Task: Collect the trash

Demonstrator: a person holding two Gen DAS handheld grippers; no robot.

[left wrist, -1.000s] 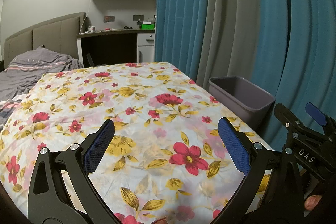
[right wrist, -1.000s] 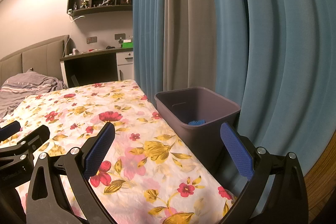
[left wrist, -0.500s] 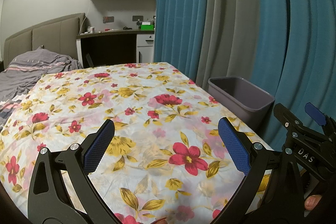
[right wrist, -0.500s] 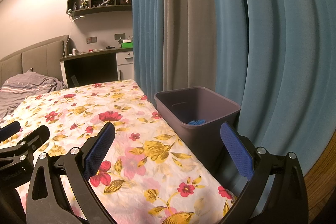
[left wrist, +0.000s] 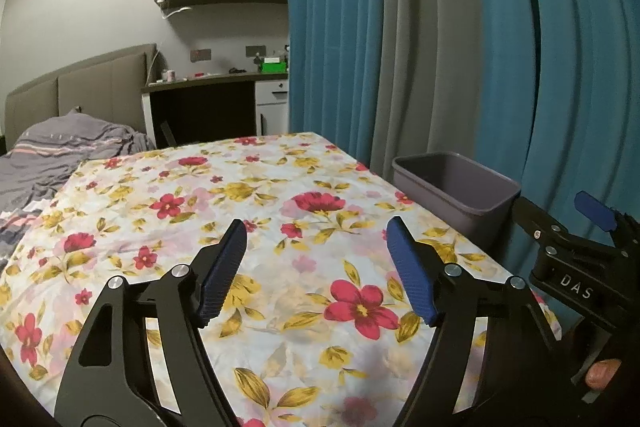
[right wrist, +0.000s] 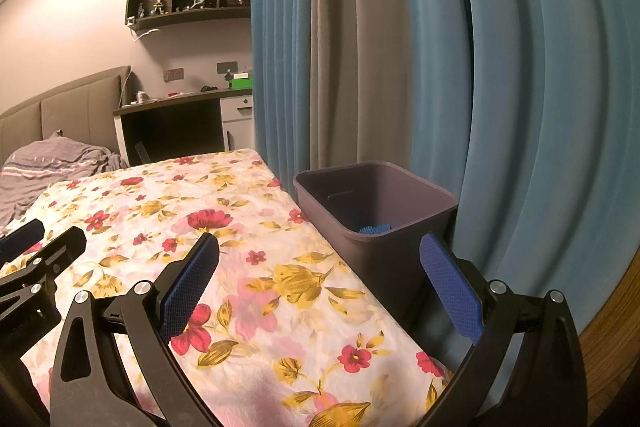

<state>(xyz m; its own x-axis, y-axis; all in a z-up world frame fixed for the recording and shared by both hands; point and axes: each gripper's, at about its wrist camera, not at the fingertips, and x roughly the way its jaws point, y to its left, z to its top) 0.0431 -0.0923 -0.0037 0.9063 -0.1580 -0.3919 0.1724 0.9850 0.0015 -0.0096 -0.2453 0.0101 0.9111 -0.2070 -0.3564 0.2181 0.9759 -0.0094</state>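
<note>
The floral tablecloth [left wrist: 280, 211] shows no trash in either view; the grey bin [right wrist: 384, 211] stands just beside its right edge, a blue item [right wrist: 375, 229] already inside, so collecting looks done or nearly so; your left gripper [left wrist: 316, 267] and right gripper [right wrist: 320, 283] both hang released, grasping nothing; sweep slowly for leftovers before you stop.
</note>
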